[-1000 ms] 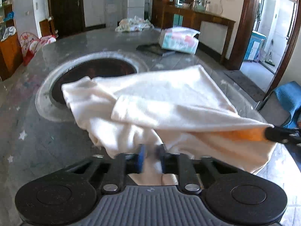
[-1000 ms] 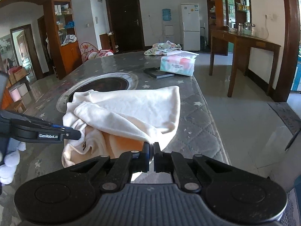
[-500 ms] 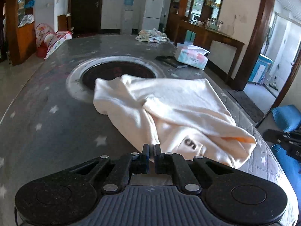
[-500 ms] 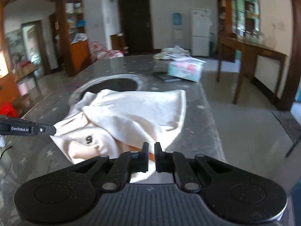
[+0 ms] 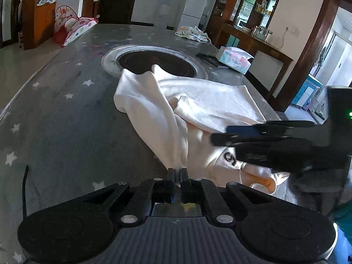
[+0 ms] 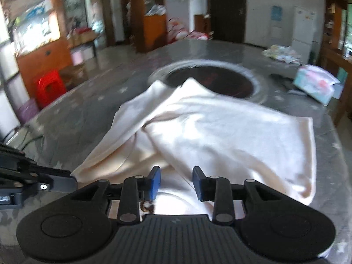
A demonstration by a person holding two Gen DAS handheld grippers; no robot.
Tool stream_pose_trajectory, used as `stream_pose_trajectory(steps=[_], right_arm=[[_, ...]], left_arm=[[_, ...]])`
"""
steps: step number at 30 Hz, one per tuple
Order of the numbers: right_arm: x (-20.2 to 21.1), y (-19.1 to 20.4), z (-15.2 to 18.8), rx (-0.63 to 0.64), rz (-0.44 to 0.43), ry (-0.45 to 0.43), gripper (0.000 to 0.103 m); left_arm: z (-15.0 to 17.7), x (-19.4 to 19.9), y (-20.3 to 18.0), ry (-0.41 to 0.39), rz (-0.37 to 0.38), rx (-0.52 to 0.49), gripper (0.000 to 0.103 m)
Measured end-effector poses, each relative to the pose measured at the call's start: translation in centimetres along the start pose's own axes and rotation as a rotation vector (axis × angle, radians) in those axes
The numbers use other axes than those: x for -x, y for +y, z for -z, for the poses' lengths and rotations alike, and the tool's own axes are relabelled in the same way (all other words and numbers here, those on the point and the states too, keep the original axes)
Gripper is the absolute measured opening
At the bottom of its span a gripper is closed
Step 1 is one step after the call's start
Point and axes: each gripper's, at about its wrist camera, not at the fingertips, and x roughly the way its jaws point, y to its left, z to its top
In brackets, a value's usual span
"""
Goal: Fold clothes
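Observation:
A cream-white garment (image 5: 198, 110) with a small dark "5" mark and an orange lining lies rumpled on the grey star-patterned table (image 5: 66, 121). It also shows in the right wrist view (image 6: 220, 136). My left gripper (image 5: 177, 172) is shut on a fold of the garment at its near edge. My right gripper (image 6: 176, 181) is open and hovers over the garment's near part. It also shows in the left wrist view (image 5: 222, 135) at the right. The left gripper shows in the right wrist view (image 6: 66, 180) at the left.
A round dark opening with a metal rim (image 5: 154, 62) sits in the table beyond the garment. A tissue pack (image 5: 234, 59), a dark flat object (image 5: 206, 58) and a bundle of patterned cloth (image 5: 191, 33) lie at the far right. The table's right edge (image 6: 338, 154) is close.
My right gripper has opened and moved left over the garment. My left gripper stays shut on the cloth and has pulled it nearer; the garment has shifted.

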Motion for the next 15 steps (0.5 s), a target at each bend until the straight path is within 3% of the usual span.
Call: stream_pose_trajectory(steps=[2,4,7,15], right_arm=[[-0.8,0.4,0.4,-0.001,0.005,0.016,0.028],[-0.5,0.0,0.9,-0.018,0.041,-0.005,0.004],[0.8,-1.3,1.4,-0.065,0.101,-0.05,0.0],[8.9,-7.0,3.3,-0.184,0.269,-0.157,0.0]], left_arm=[[0.4,0.3,0.1,0.002,-0.002,-0.005,0.004],[0.7,0.5,0.3,0.003,-0.007,-0.006,0.005],[1.2,0.9,0.5,0.006,-0.01,-0.007,0.005],[2.7,2.4,1.0,0.007,-0.013,-0.024,0.004]])
